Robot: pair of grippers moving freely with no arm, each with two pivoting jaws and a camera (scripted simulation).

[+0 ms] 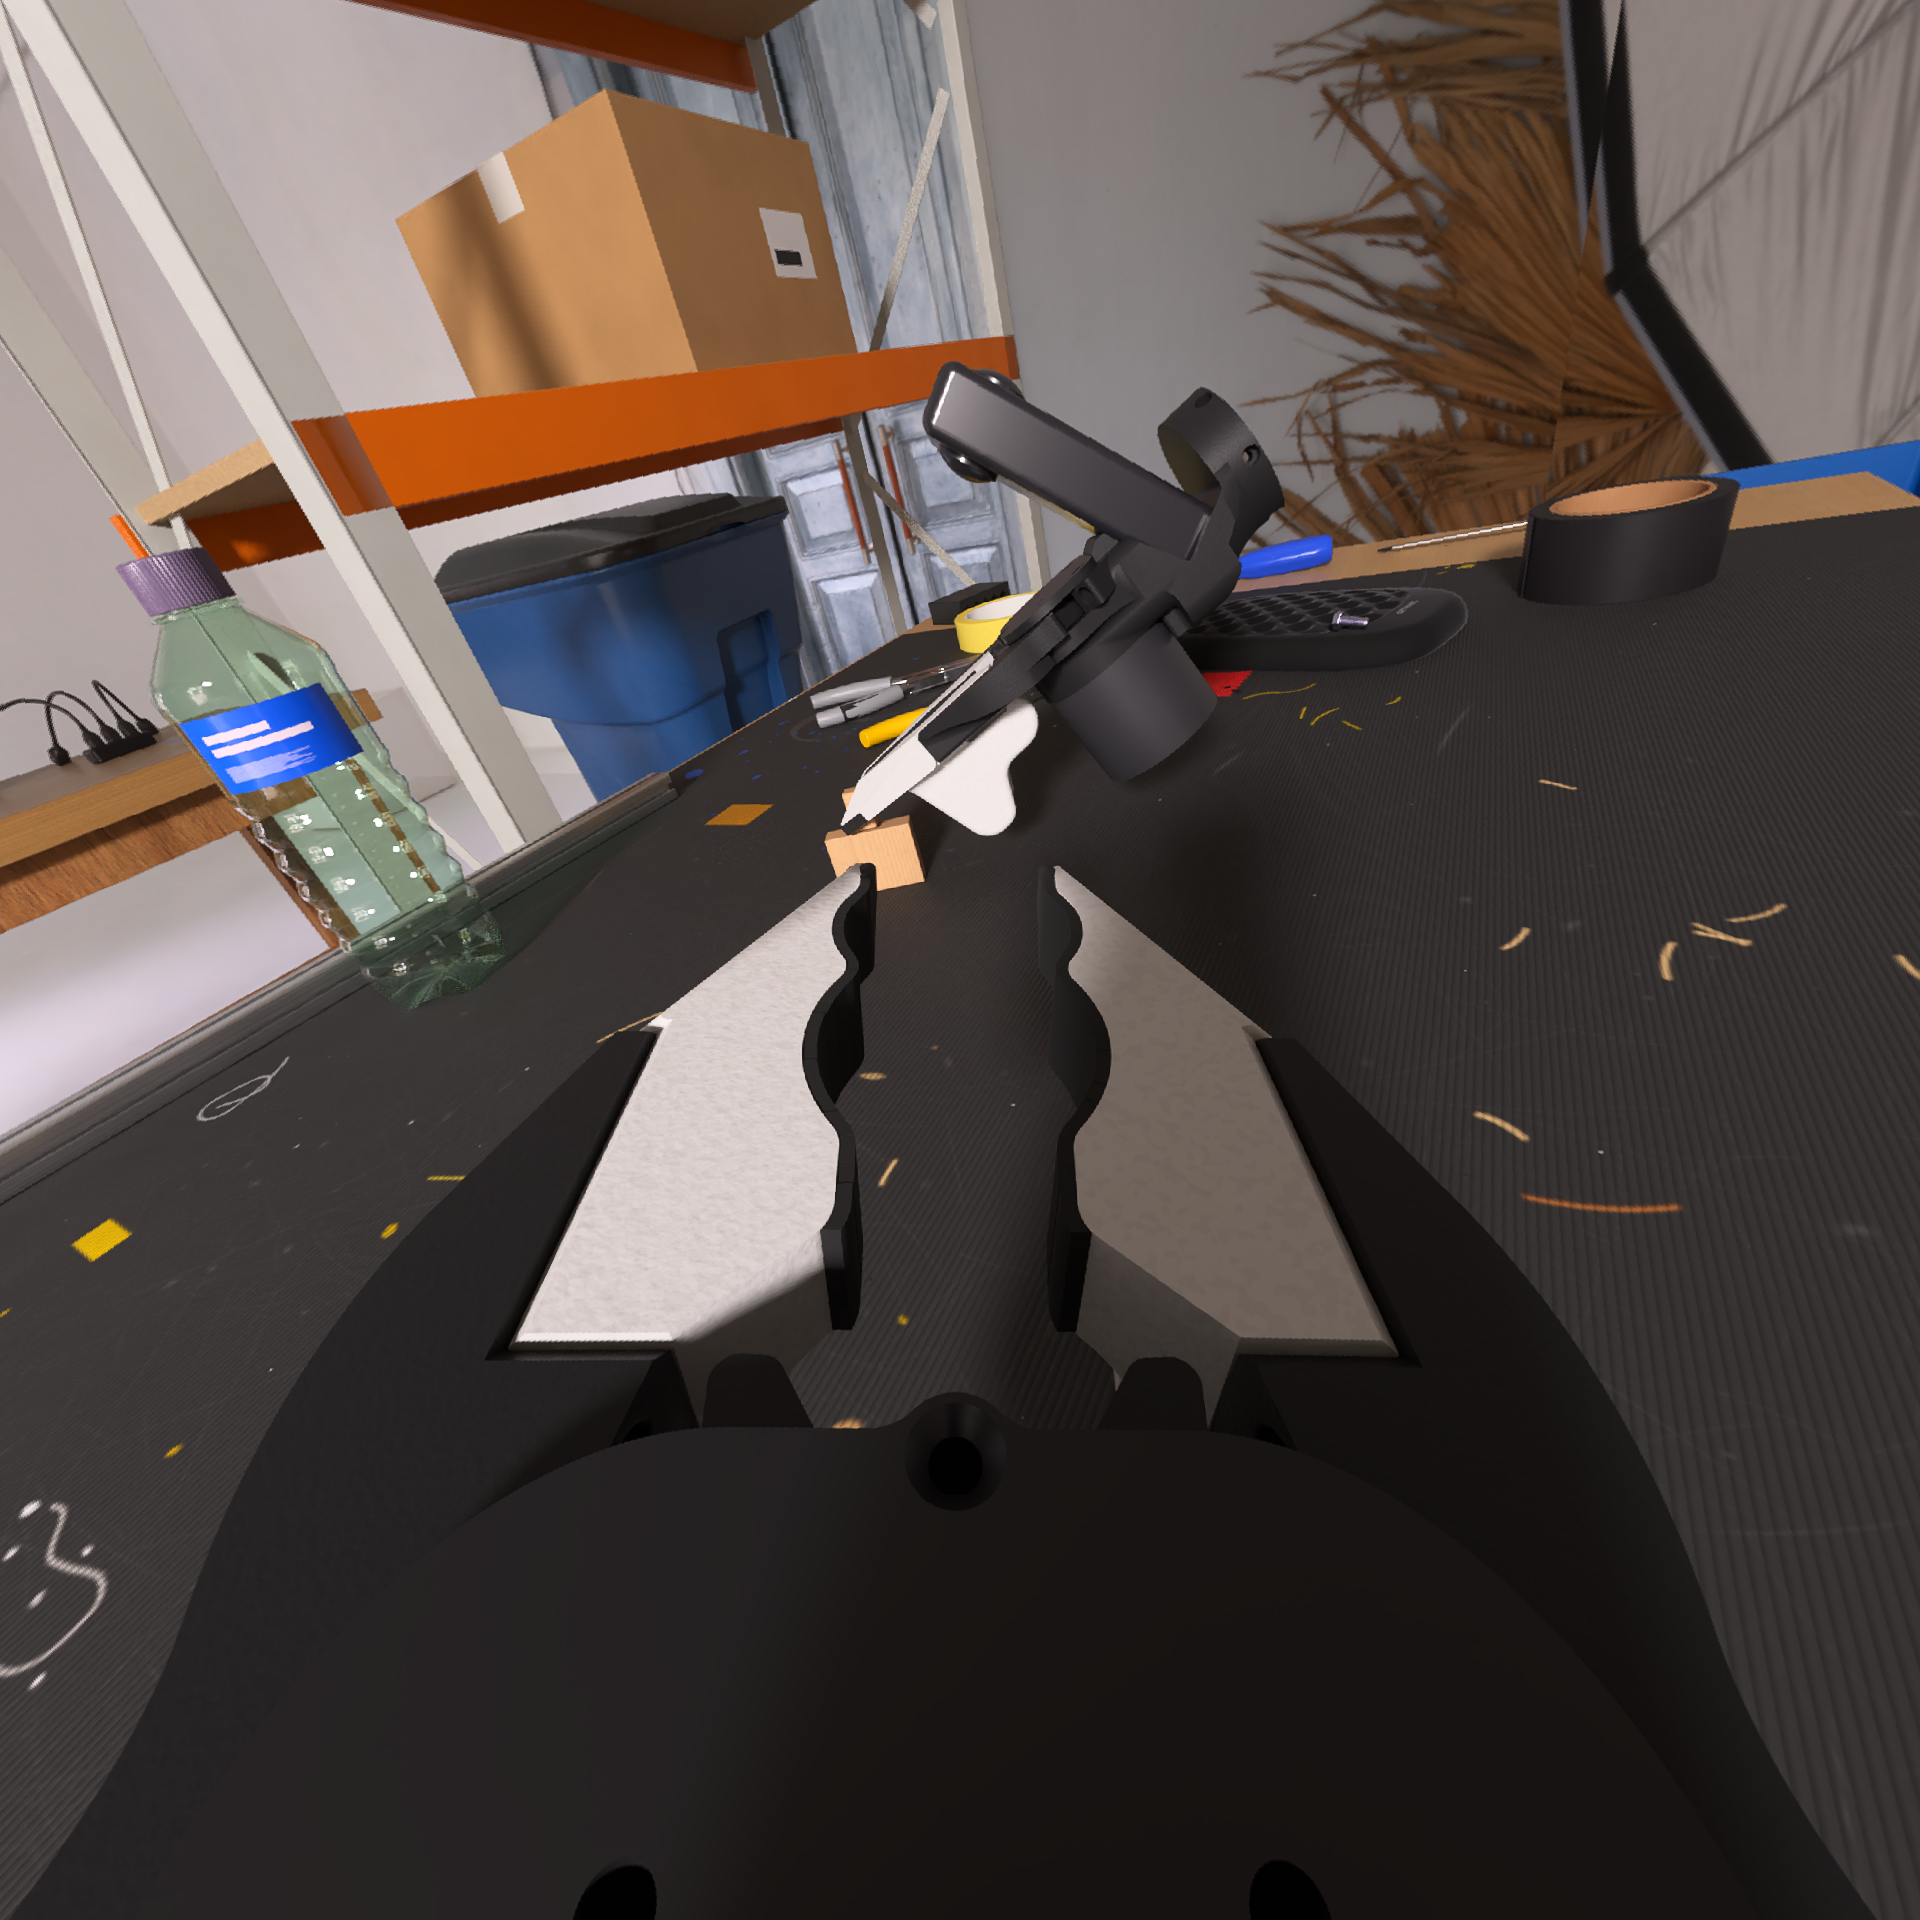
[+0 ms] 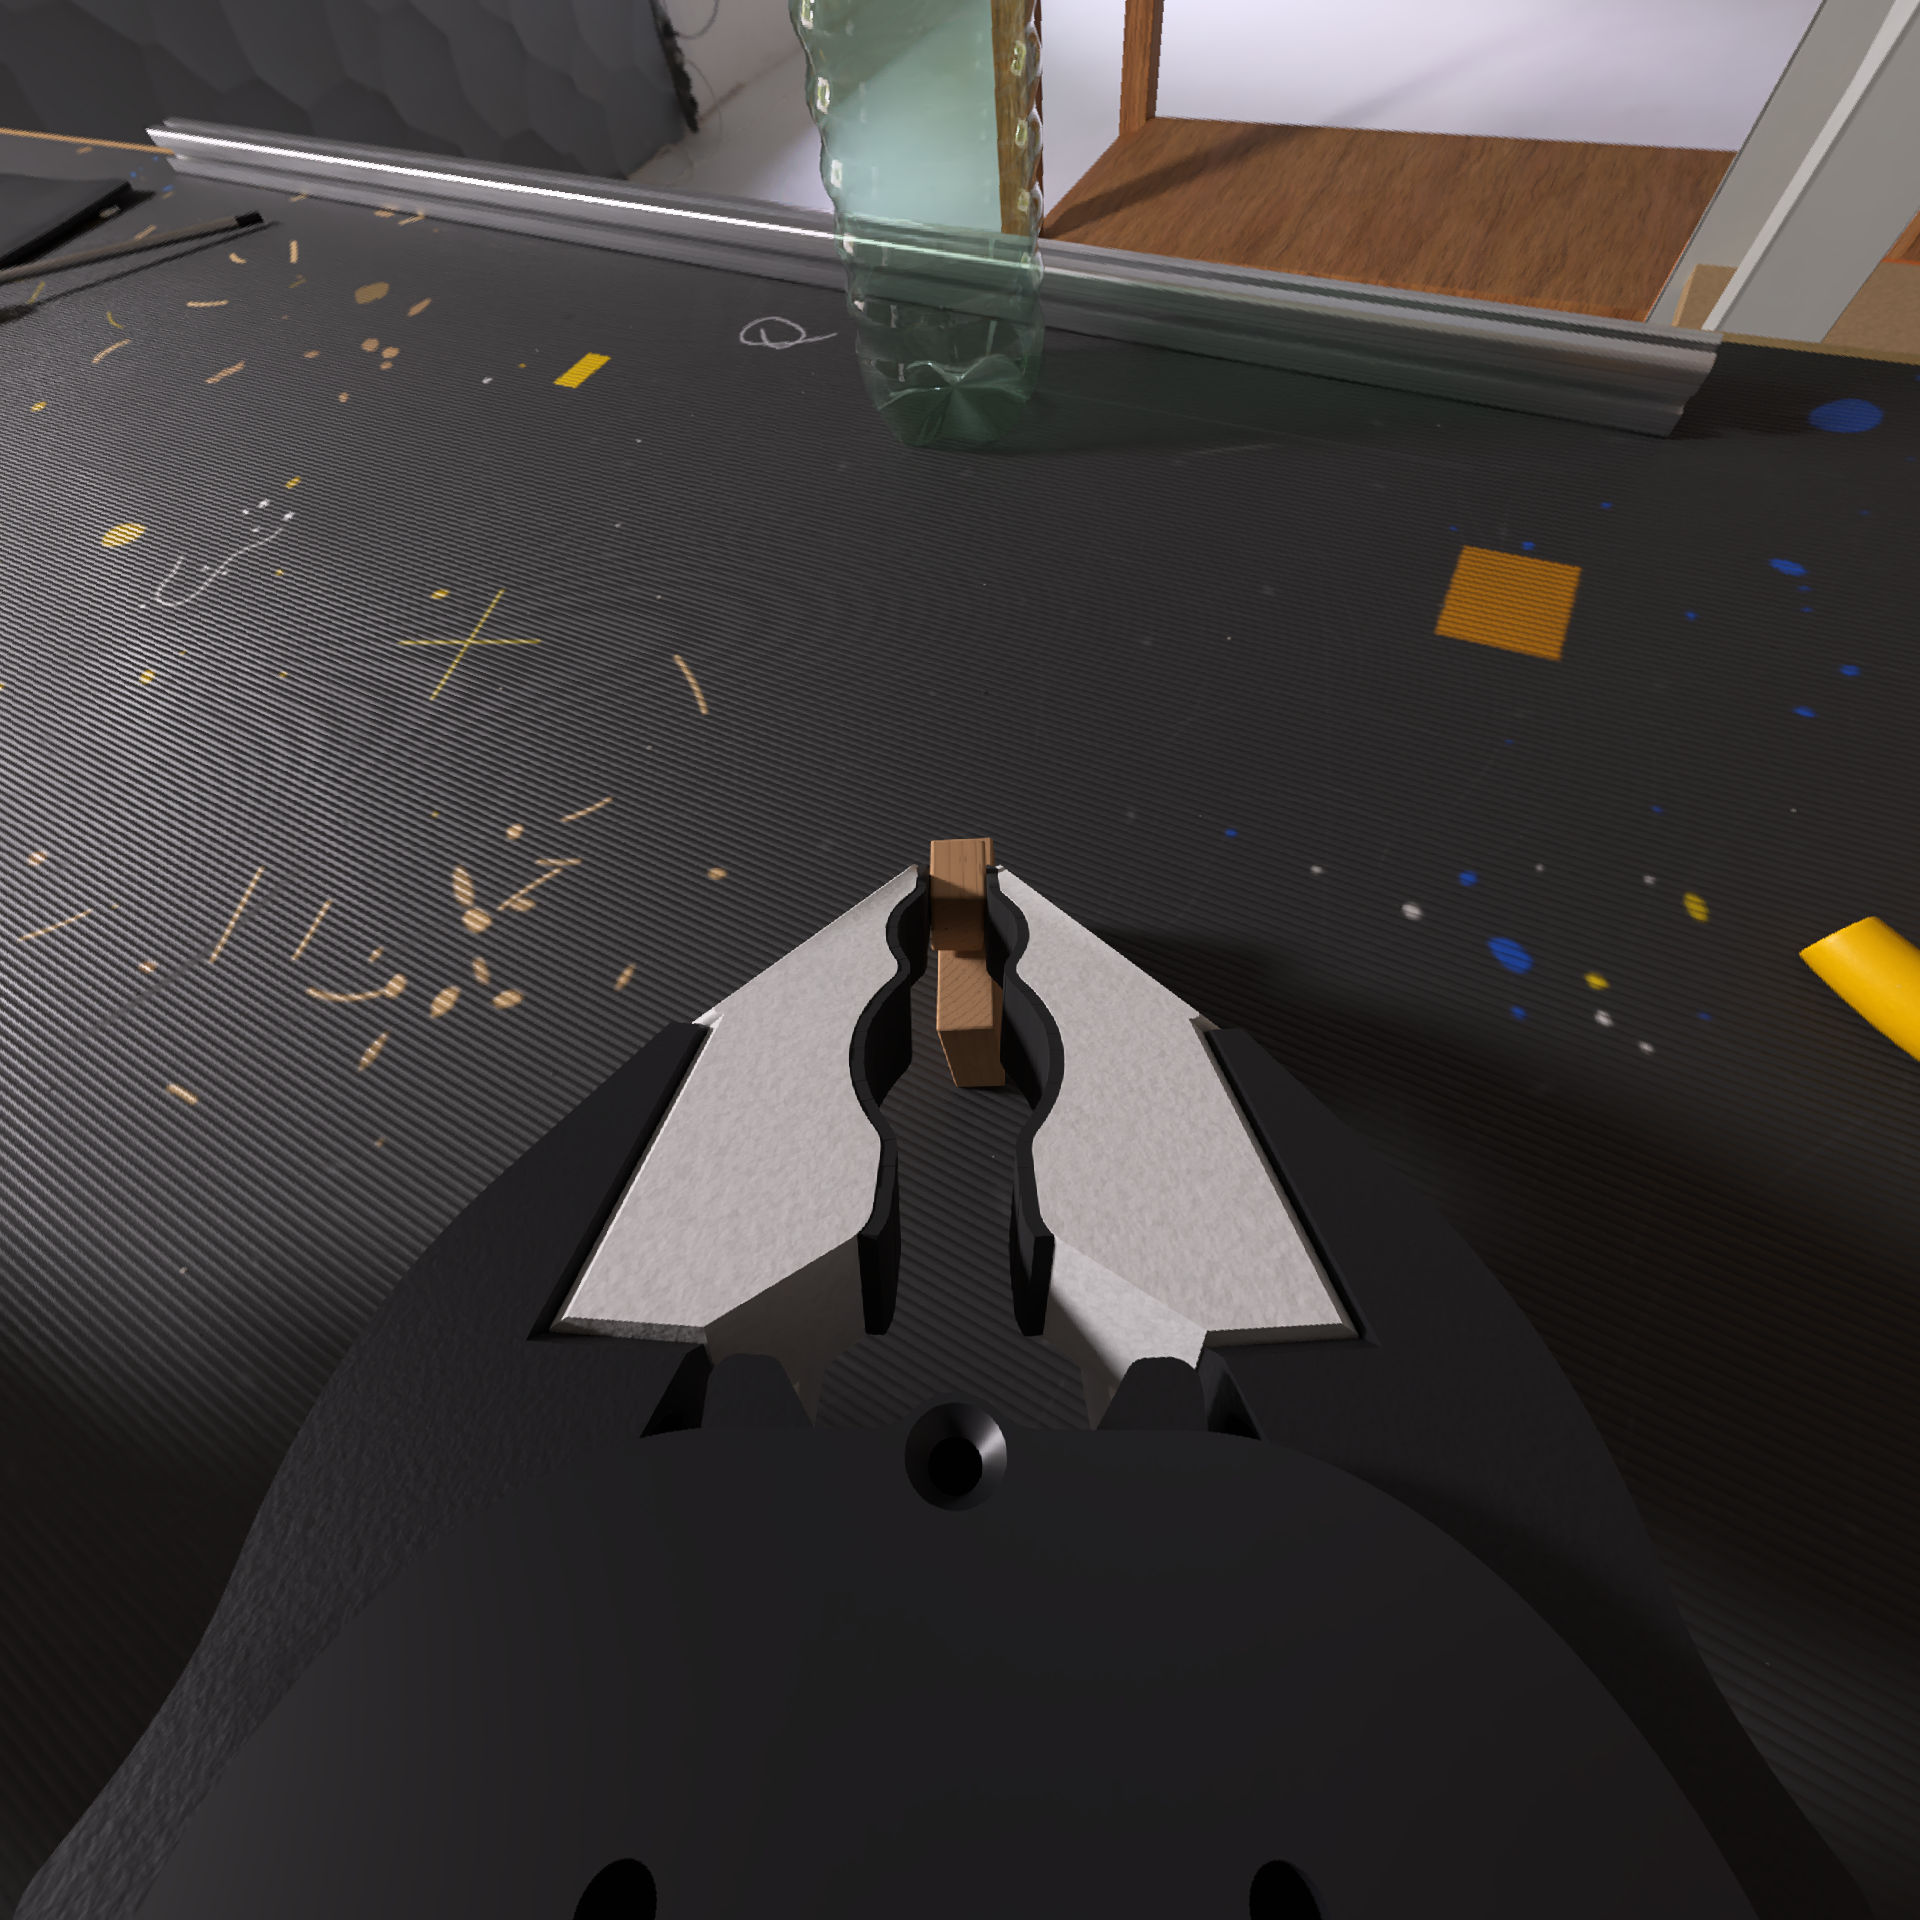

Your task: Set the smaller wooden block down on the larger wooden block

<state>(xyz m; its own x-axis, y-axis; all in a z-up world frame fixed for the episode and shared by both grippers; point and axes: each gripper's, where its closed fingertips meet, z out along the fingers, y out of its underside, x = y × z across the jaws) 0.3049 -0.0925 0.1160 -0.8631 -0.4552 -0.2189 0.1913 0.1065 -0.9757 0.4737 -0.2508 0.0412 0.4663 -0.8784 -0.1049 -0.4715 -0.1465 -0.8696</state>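
In the right wrist view my right gripper (image 2: pixel 958 881) is shut on the smaller wooden block (image 2: pixel 961 873), which it holds at its fingertips. The larger wooden block (image 2: pixel 971 1023) lies on the black mat directly beneath it; I cannot tell whether the two touch. In the left wrist view the right gripper (image 1: pixel 883 805) tilts down onto the larger block (image 1: pixel 878 854), and its fingers hide most of the smaller block (image 1: pixel 848 799). My left gripper (image 1: pixel 958 883) is open and empty, low over the mat, with its tips just short of the larger block.
A clear green bottle (image 1: pixel 301 769) stands near the mat's metal edge rail (image 2: pixel 1351 322). A black tape roll (image 1: pixel 1626 540), yellow tape (image 1: pixel 987 621), markers (image 1: pixel 873 696) and a black perforated piece (image 1: pixel 1340 623) lie beyond the blocks. A yellow cylinder (image 2: pixel 1870 977) is at the right.
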